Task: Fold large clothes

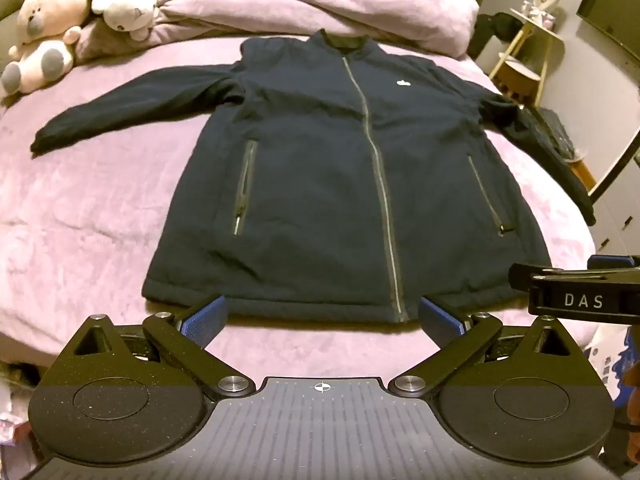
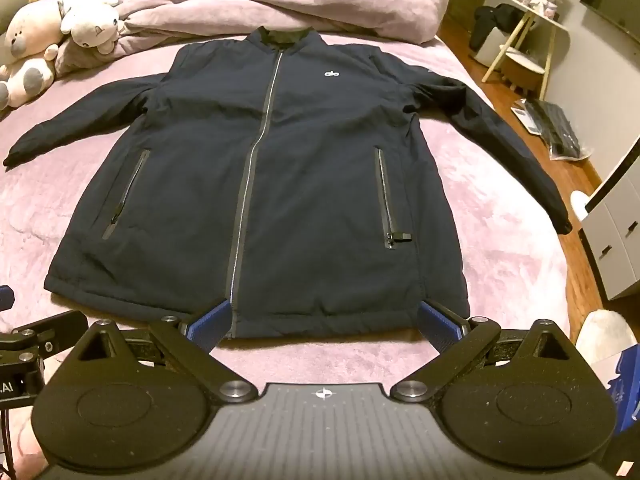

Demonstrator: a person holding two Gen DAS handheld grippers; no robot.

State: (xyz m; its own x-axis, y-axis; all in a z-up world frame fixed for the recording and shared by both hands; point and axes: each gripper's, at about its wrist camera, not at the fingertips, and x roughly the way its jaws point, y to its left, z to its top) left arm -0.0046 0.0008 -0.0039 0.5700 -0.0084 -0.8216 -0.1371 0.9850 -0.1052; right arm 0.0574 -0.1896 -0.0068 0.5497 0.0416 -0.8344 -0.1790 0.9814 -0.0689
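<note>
A dark navy zip-up jacket lies flat, front up, on a pink bed; it also shows in the right wrist view. Both sleeves are spread outwards, and the right sleeve hangs over the bed's edge. My left gripper is open and empty, just short of the hem near the zipper's bottom. My right gripper is open and empty, just short of the hem's right half. The right gripper's side shows at the right of the left wrist view.
A crumpled pink duvet lies beyond the collar. Plush toys sit at the bed's far left. A wooden side shelf, a keyboard in a bag on the floor and a white drawer unit stand to the right.
</note>
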